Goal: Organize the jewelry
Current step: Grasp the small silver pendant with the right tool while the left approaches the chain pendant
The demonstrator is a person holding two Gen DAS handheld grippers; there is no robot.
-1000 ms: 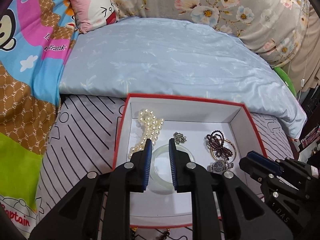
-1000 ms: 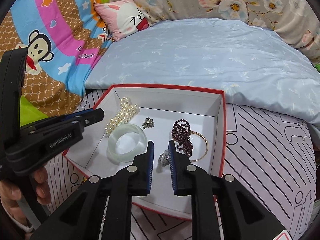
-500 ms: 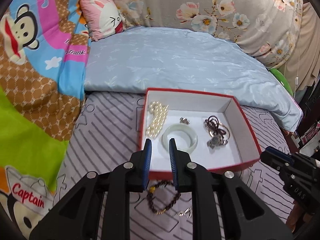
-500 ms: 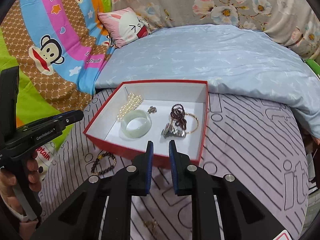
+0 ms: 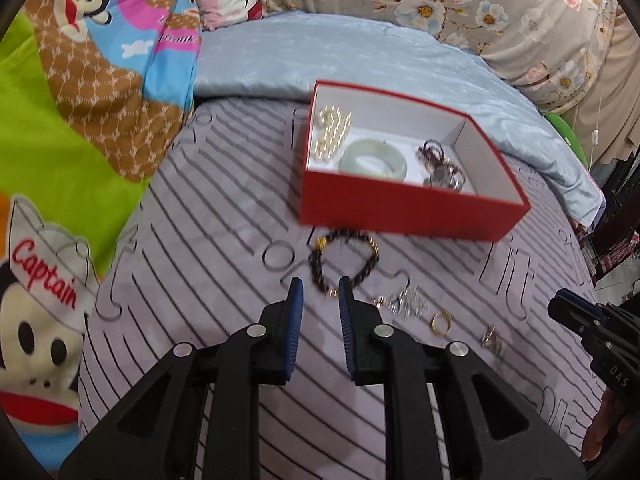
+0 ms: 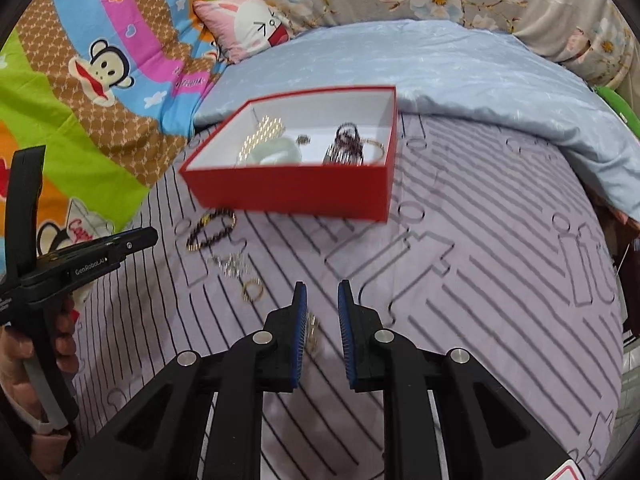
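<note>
A red box (image 5: 400, 210) (image 6: 296, 194) on the striped bedsheet holds a pearl strand (image 5: 332, 132), a jade bangle (image 5: 372, 158), dark beads and a watch (image 5: 442, 170). In front of it lie a dark bead bracelet (image 5: 344, 262) (image 6: 210, 230), a silver chain (image 5: 408, 300) (image 6: 234, 264), a gold ring (image 5: 442, 322) (image 6: 253, 289) and a small gold piece (image 5: 492, 338) (image 6: 312, 334). My left gripper (image 5: 320, 292) is open and empty, just short of the bracelet. My right gripper (image 6: 322, 294) is open and empty, above the small gold piece.
A light blue quilt (image 5: 360, 56) lies behind the box. A cartoon monkey blanket (image 5: 80, 120) covers the left side. A pink rabbit pillow (image 6: 248, 24) and floral bedding (image 5: 480, 0) are at the back. The bed edge drops off at the right.
Both grippers have pulled back from the box toward me and lowered toward the sheet. The loose jewelry in front of the box has come into view.
</note>
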